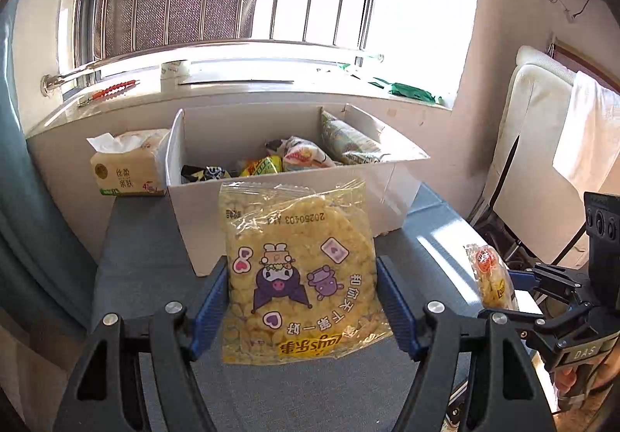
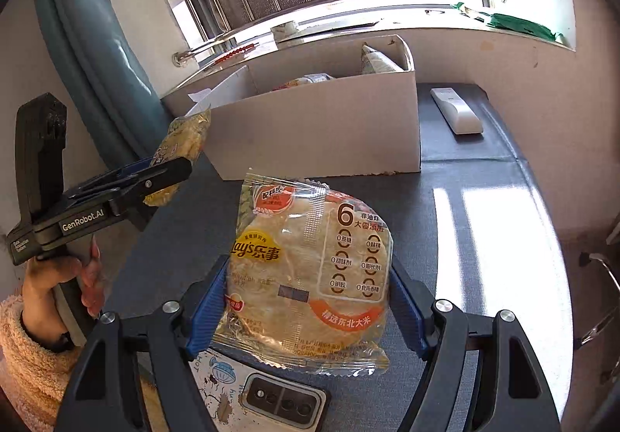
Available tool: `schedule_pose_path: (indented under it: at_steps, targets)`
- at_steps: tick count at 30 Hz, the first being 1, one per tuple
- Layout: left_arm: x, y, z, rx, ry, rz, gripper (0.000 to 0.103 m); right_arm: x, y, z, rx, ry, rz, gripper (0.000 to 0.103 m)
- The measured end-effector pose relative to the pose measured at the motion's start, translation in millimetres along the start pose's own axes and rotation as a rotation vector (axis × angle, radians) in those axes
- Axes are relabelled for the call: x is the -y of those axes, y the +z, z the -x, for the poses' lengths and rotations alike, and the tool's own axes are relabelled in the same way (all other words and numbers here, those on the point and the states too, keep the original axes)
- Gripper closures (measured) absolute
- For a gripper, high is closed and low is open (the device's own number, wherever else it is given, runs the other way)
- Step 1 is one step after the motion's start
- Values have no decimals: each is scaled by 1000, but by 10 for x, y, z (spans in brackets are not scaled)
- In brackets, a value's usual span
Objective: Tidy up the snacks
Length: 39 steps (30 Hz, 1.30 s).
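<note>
My left gripper point(image 1: 301, 300) is shut on a yellow Lay's snack bag with purple cartoon figures point(image 1: 298, 269), held above the grey table in front of the white cardboard box point(image 1: 201, 215). The box holds several snack packs point(image 1: 302, 156). My right gripper point(image 2: 308, 300) is shut on a clear Lay's rice-cracker bag with orange print point(image 2: 310, 269), held above the table before the same box point(image 2: 321, 137). The right gripper with its bag point(image 1: 492, 277) shows at the right of the left wrist view. The left gripper with its bag point(image 2: 182, 149) shows at the left of the right wrist view.
A tissue pack point(image 1: 128, 168) stands left of the box. A white remote point(image 2: 457, 114) lies right of the box. A phone point(image 2: 283, 405) and a printed card lie under my right gripper. A windowsill runs behind; a white chair point(image 1: 542, 160) stands at the right.
</note>
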<state>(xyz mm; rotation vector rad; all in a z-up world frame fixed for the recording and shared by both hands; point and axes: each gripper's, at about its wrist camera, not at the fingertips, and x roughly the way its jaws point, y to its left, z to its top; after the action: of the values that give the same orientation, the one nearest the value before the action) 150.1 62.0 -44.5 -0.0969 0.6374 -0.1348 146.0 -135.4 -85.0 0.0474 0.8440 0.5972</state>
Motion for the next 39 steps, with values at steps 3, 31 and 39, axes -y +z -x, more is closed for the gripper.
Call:
schedule_pose_path:
  at_steps: [3,31,39]
  targets:
    - [-94,352,3,33,13,2,27,-46,400,-35,55,-23,48,23]
    - [-231,1074,-486,15,259,-28,0,108,1688,-676,117,-185,110,0]
    - [-5,567,12,76,150,46,0,6,1090,-240,139,-127,79,0]
